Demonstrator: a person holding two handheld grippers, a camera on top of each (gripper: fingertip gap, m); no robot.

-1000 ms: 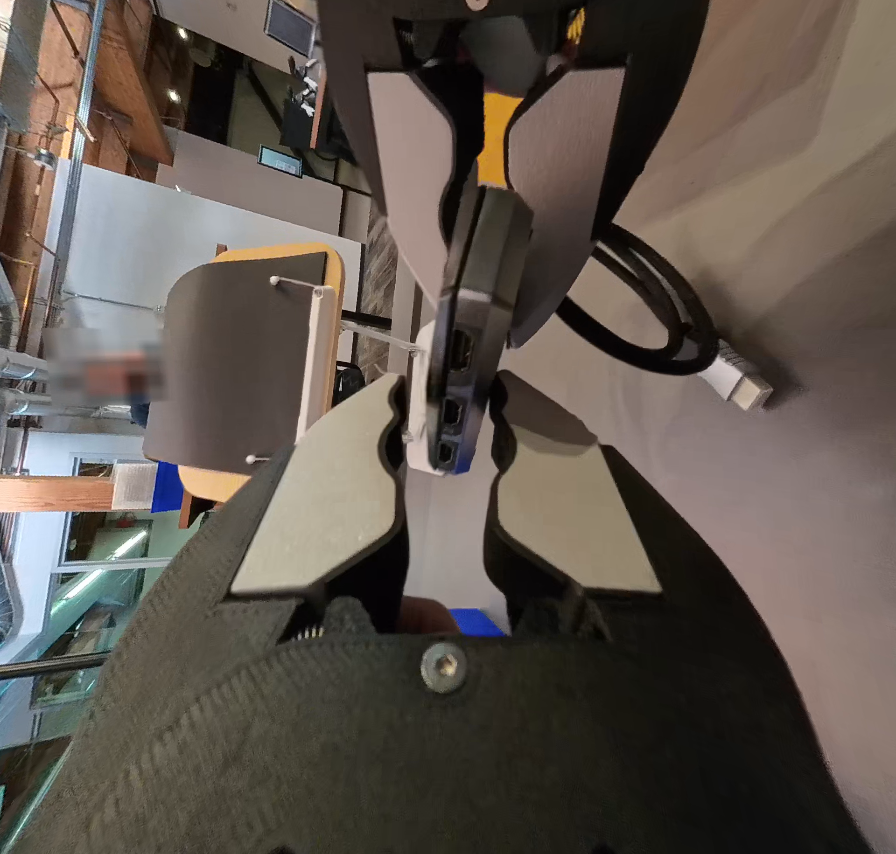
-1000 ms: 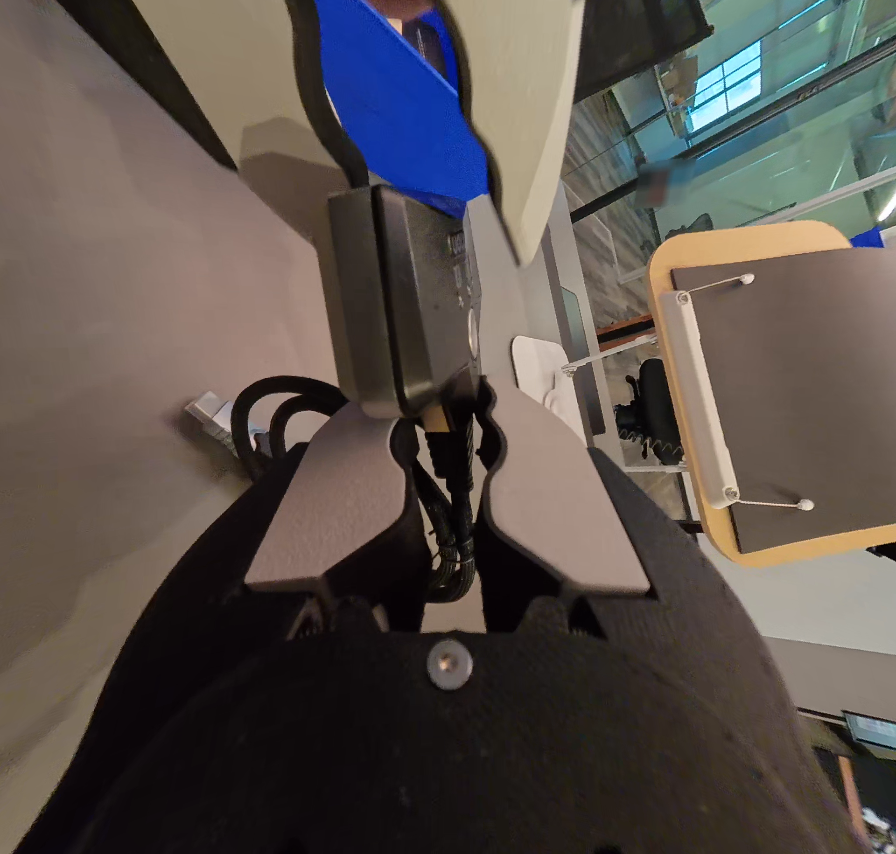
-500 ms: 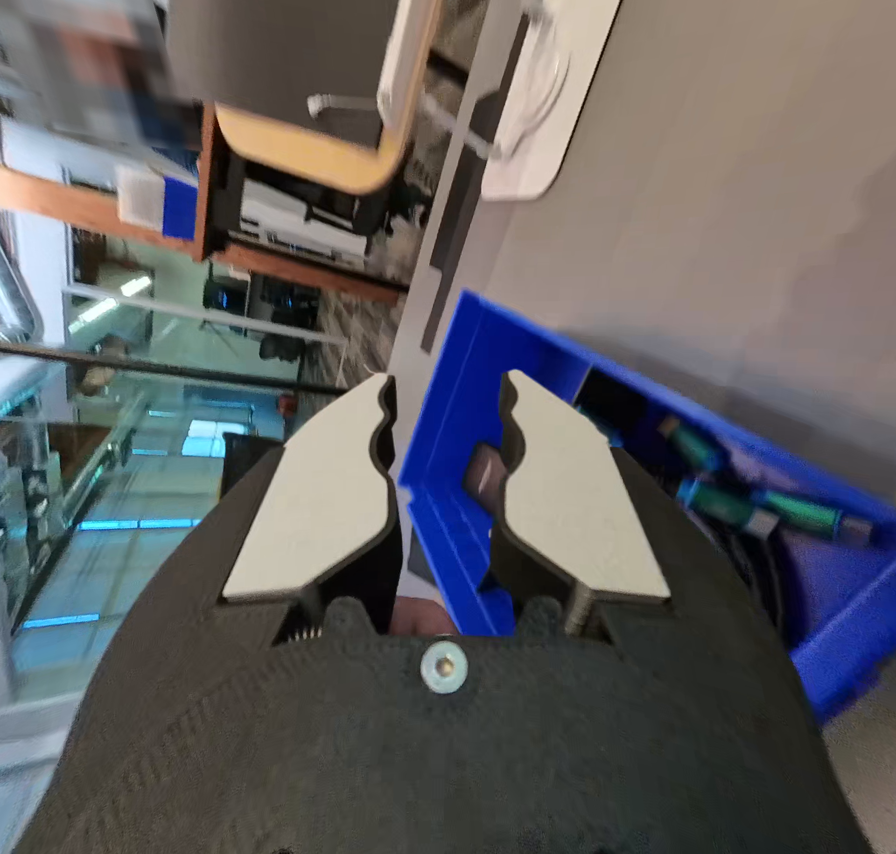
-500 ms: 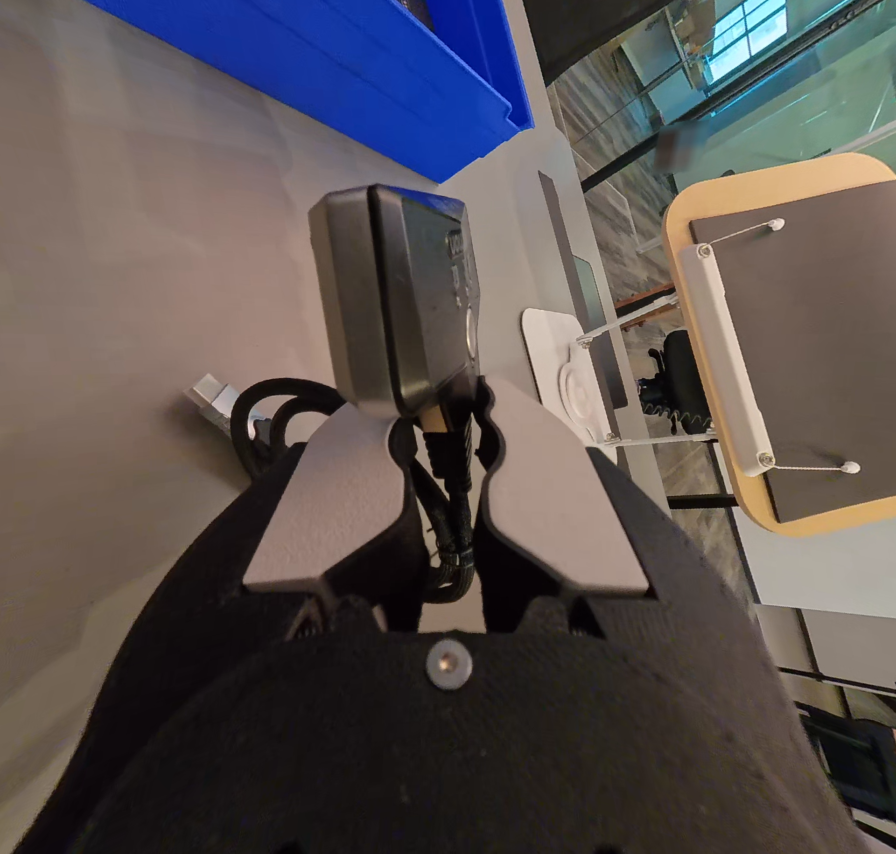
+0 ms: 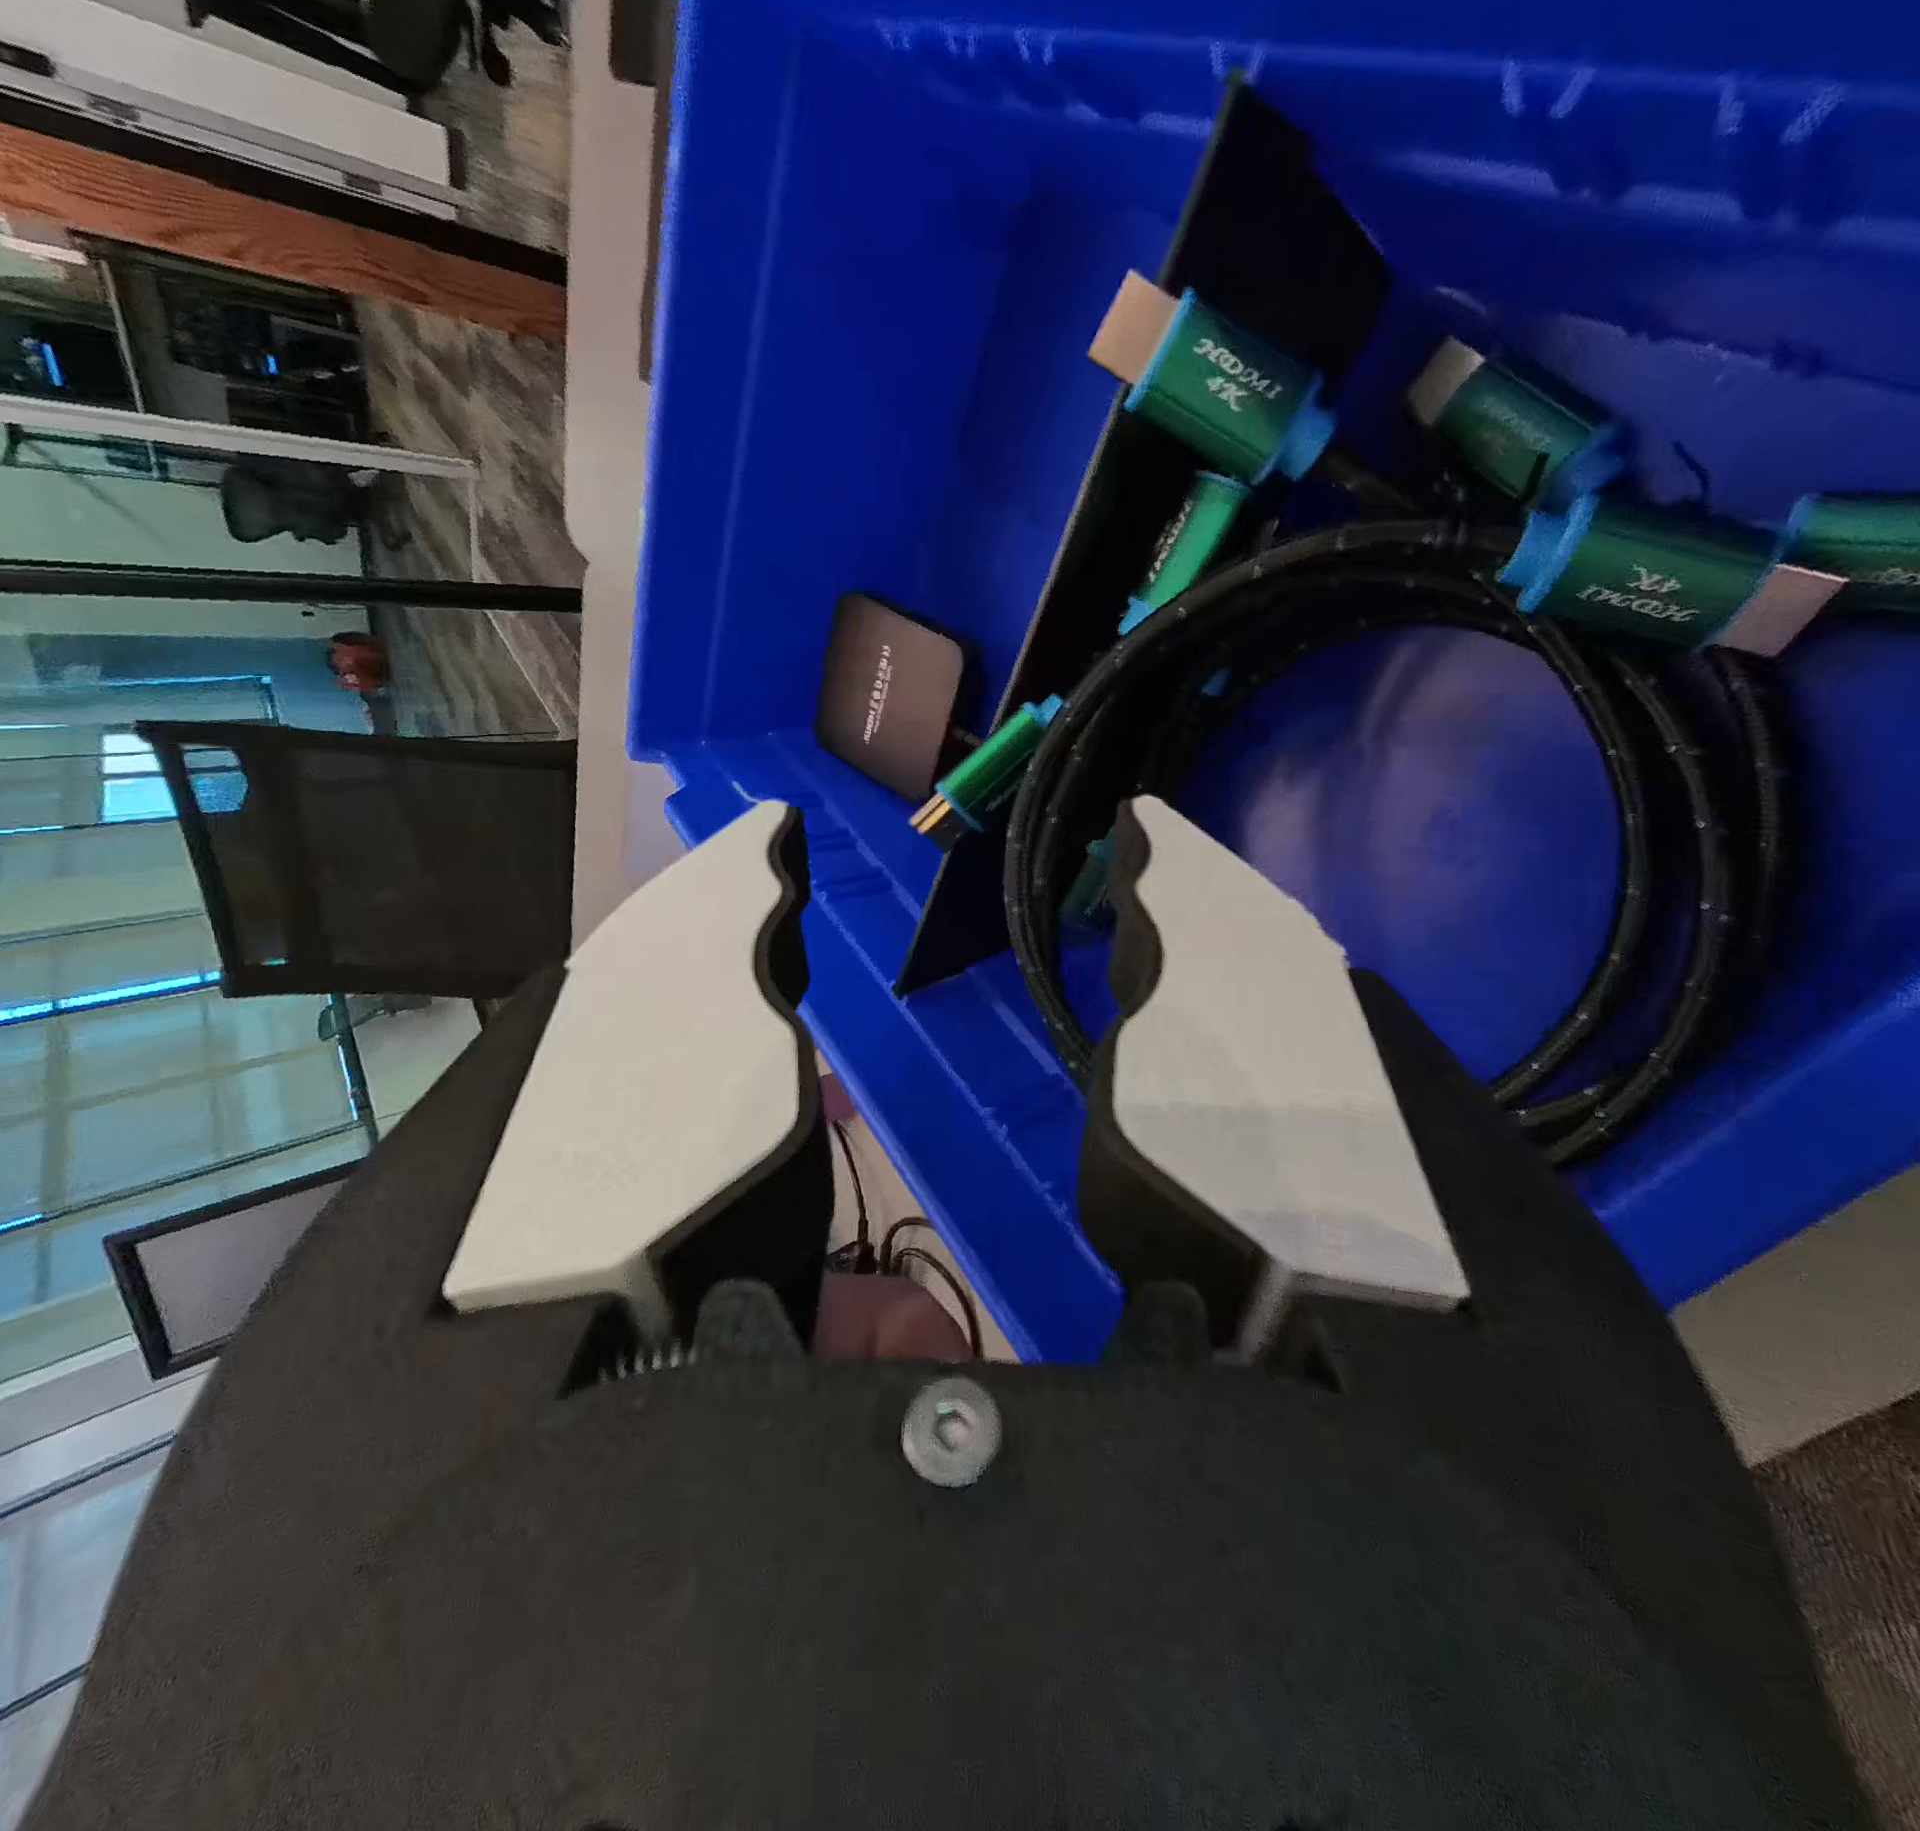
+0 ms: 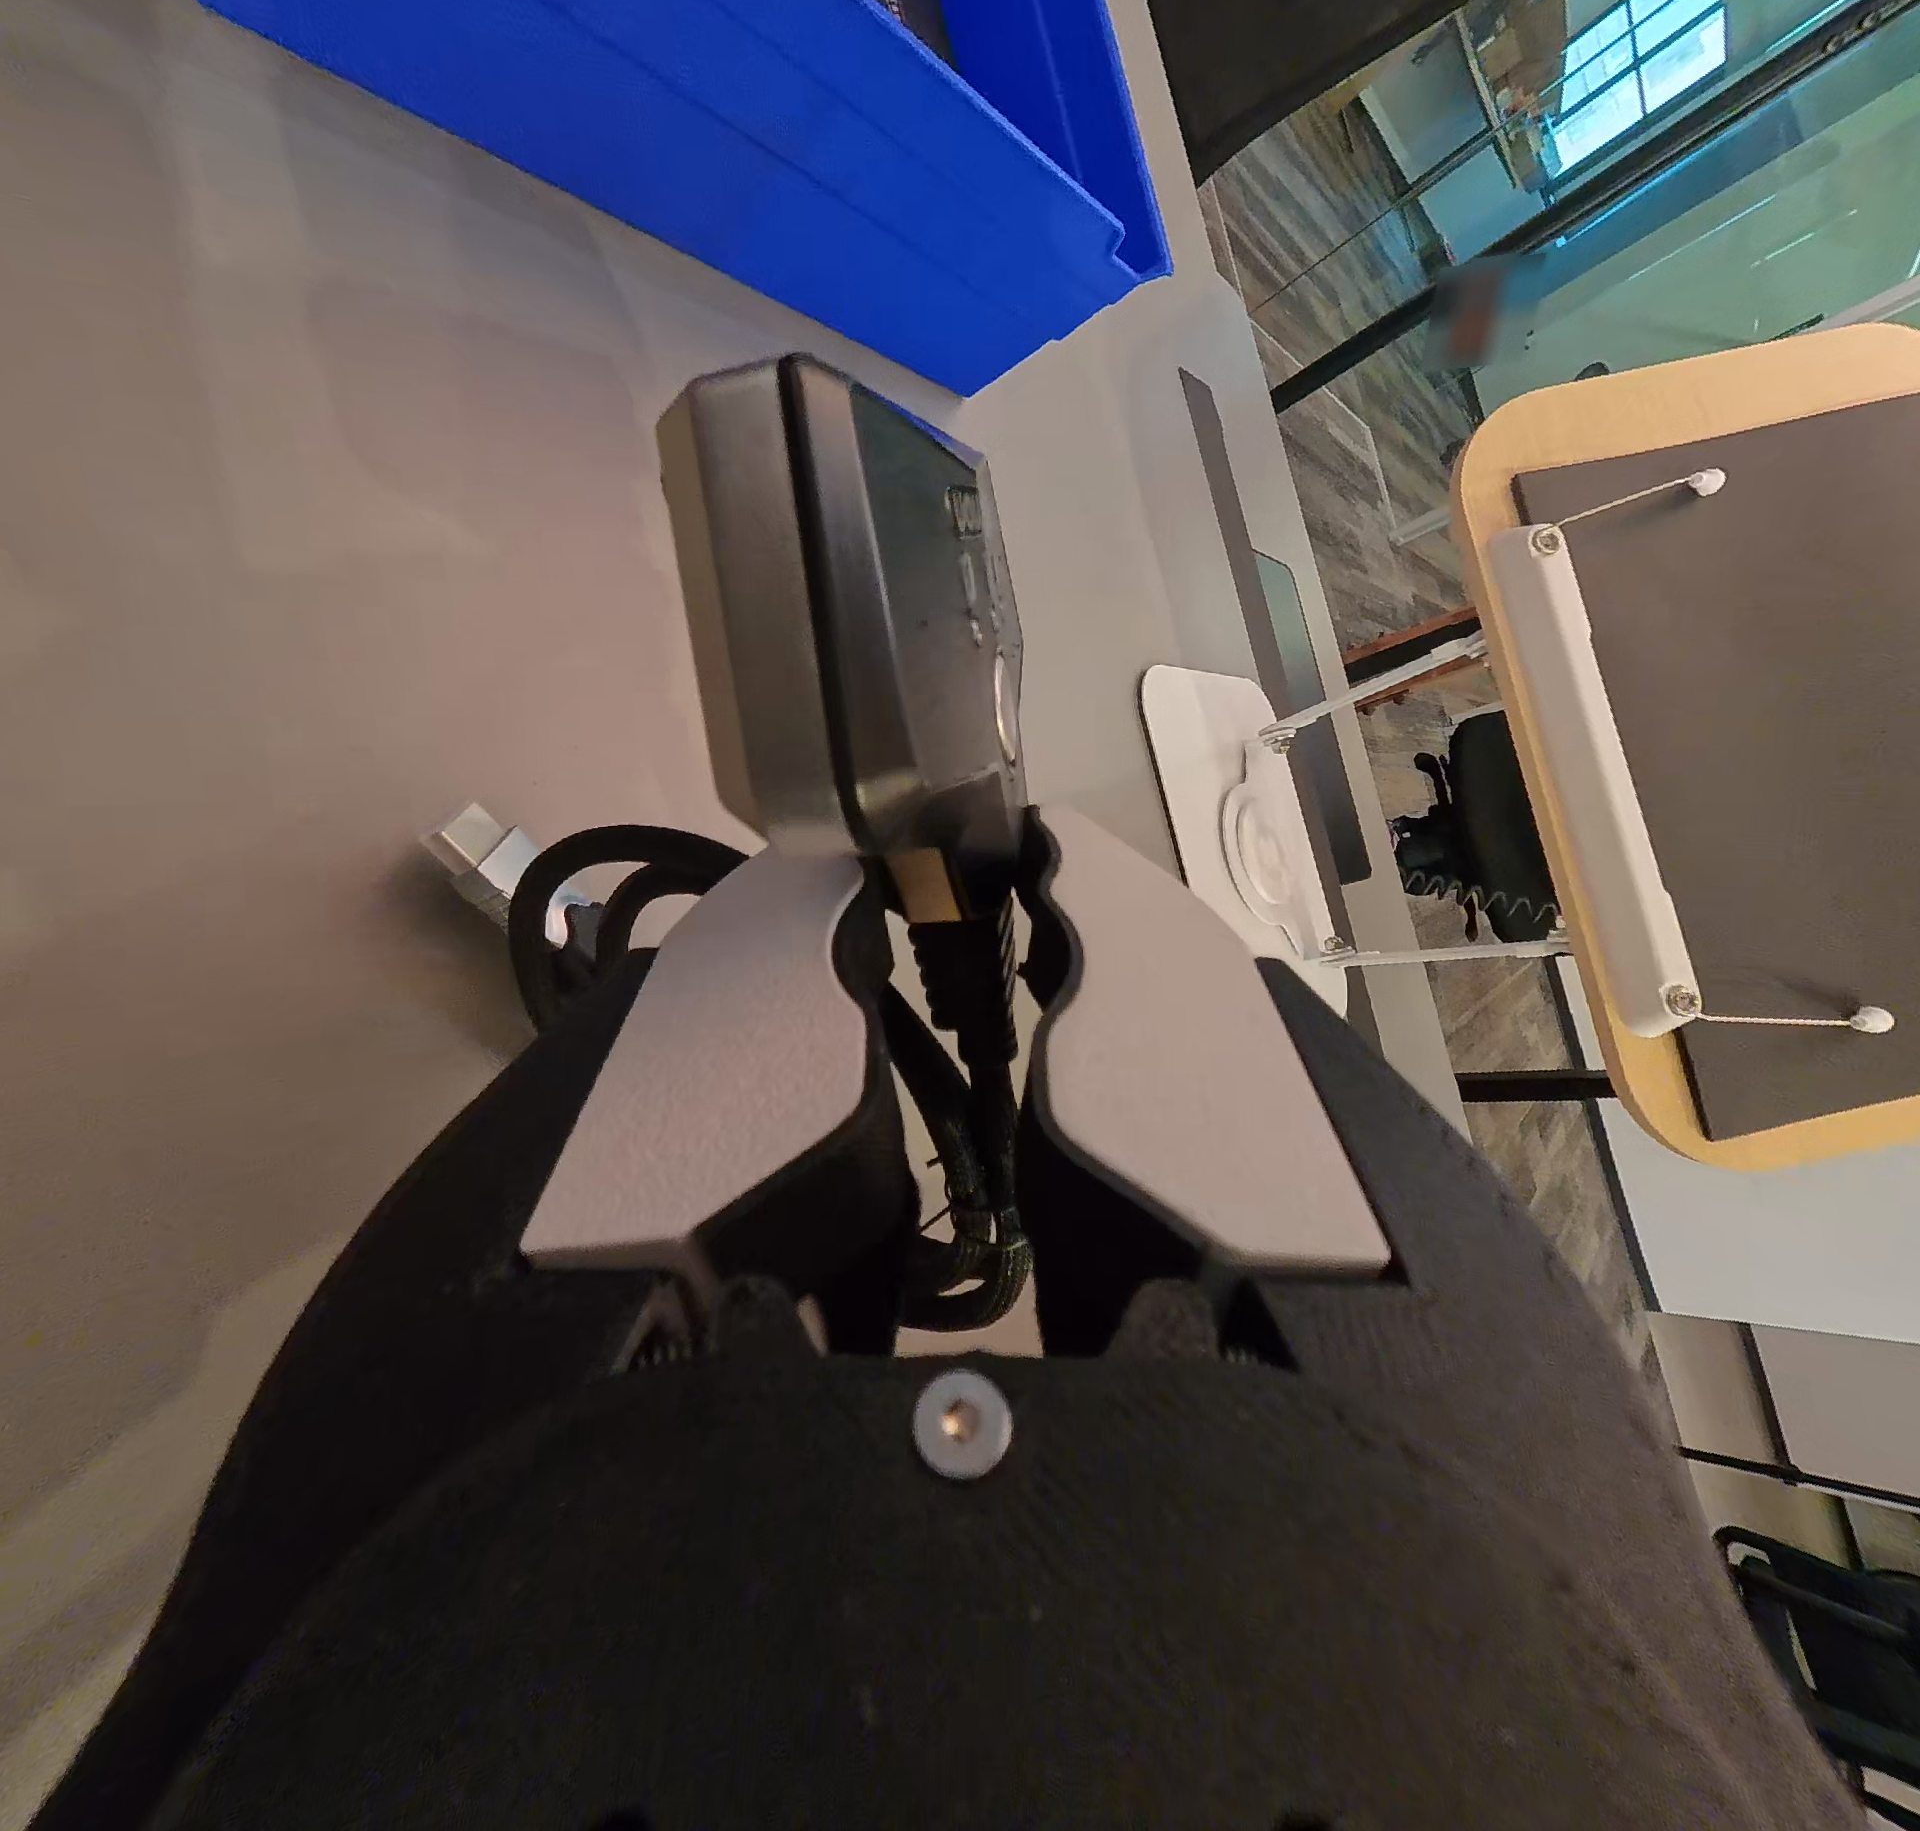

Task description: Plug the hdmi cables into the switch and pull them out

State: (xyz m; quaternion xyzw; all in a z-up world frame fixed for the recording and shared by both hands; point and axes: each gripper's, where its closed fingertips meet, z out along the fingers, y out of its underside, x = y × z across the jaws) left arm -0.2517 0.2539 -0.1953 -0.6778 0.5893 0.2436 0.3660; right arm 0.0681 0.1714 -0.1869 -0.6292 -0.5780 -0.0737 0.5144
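Observation:
In the right wrist view my right gripper (image 6: 951,846) is shut on the black plug (image 6: 961,934) of an HDMI cable. The plug sits in the bottom edge of the black HDMI switch (image 6: 862,618), which stands up beyond the fingertips above the grey table. In the left wrist view my left gripper (image 5: 961,846) is open and empty, over the near wall of a blue bin (image 5: 831,431). The bin holds coiled black HDMI cables (image 5: 1621,846) with green plugs (image 5: 1221,394), and a small black box (image 5: 894,690) behind a black divider (image 5: 1195,451).
The blue bin (image 6: 675,119) lies at the far side of the table. A loose black cable loop (image 6: 592,867) with a white plug (image 6: 473,846) lies left of my right gripper. A white pad (image 6: 1216,763) lies at the table edge. About 35 cm separates my left fingertips from my right.
My left gripper has left the switch and swung over to the blue bin, its fingers now wider apart. My right gripper still holds the plug with the switch on it.

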